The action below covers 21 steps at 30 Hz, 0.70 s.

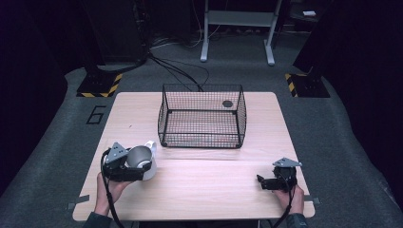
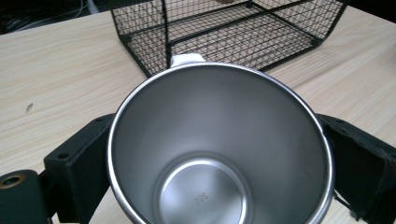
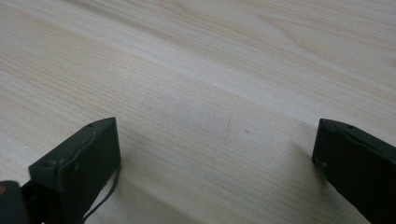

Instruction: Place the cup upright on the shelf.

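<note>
Brushed steel cup (image 2: 219, 154) with white plastic handle, black wire-mesh basket (image 1: 202, 116), pale matt wood-grain table (image 3: 210, 70)

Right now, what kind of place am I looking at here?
Probably a lab or recording studio set up for manipulation work: a wooden table on grey carpet, hazard-striped stand bases, loose floor cables, dark surroundings, and a steel cup beside a wire basket.

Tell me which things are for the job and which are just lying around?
For the job: steel cup between the jaws of the left gripper; wire basket.

Just around: right gripper, open over bare wooden table; floor cables; metal stand.
</note>
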### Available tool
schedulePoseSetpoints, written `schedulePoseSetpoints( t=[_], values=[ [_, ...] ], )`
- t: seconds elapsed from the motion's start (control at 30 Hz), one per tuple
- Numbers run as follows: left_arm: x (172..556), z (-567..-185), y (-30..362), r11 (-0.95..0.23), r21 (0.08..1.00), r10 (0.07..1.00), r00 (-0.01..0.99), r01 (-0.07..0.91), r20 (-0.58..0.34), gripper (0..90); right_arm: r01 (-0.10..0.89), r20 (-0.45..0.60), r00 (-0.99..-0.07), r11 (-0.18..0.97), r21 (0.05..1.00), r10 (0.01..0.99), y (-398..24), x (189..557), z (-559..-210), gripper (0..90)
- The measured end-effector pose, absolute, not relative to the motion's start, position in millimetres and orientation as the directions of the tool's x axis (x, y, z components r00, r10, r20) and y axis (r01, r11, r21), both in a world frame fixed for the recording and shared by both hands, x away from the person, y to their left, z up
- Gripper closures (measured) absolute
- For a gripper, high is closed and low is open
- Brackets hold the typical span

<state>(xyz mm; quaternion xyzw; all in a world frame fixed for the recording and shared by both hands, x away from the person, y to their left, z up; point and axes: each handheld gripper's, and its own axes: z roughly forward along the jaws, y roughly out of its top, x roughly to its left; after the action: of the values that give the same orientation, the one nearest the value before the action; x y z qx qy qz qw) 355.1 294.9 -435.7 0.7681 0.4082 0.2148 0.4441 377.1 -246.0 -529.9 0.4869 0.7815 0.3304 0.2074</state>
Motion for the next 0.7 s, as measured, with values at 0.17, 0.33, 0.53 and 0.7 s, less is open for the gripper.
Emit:
schedulePoseSetpoints(
  t=[0.17, 0.33, 0.53, 0.7],
  values=[
    [353.7, -433.1, 285.1, -0.285, 0.863, 0.801, 0.598, 0.416, -0.024, 6.1, 0.624, -0.003, -0.440, 0.307, 0.718, 0.898, -246.0, 377.1, -529.9, 0.6],
    [355.1, -428.6, 277.2, -0.300, 0.862, 0.781, 0.625, 0.409, -0.025, 6.1, 0.624, -0.002, -0.440, 0.307, 0.718, 0.898, -246.0, 377.1, -529.9, 0.6],
    [360.7, -422.5, 266.7, -0.308, 0.866, 0.759, 0.650, 0.395, -0.027, 6.1, 0.624, -0.003, -0.440, 0.308, 0.718, 0.898, -246.0, 377.2, -529.9, 0.6],
    [365.5, -415.1, 257.7, -0.324, 0.866, 0.739, 0.673, 0.382, -0.020, 6.0, 0.623, -0.004, -0.441, 0.310, 0.718, 0.897, -246.1, 377.2, -529.9, 0.7]
  ],
)
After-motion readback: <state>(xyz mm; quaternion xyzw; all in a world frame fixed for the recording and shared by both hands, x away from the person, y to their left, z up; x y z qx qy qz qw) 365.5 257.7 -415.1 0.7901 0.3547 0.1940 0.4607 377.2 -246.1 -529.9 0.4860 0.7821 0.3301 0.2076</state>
